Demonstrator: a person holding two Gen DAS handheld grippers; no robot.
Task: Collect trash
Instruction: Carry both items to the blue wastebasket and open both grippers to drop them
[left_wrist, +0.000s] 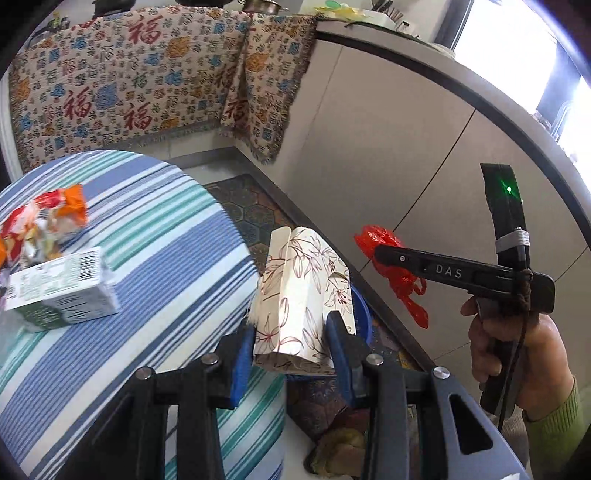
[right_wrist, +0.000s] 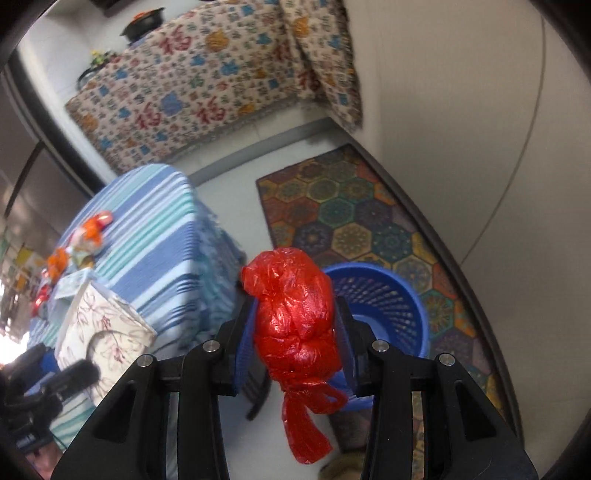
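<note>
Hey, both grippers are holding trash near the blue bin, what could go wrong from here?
The red plastic bag sits near the blue basket's near rim, so releasing now might drop it outside. Its loose tail hangs low and could snag on the rim. The floral paper box in the left gripper is pinched only near its lower end and leans, so it may slip or crush.

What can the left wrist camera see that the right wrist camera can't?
Only the left wrist view shows the person's right hand holding its gripper handle, the green-and-white carton close up, and a bright window.

Only the right wrist view shows the inside of the blue basket on the hexagon-patterned rug.

Both show the red plastic bag pinched in the right gripper, the flowered paper box clamped in the left gripper, the striped tablecloth, orange wrappers and the patterned blanket.
</note>
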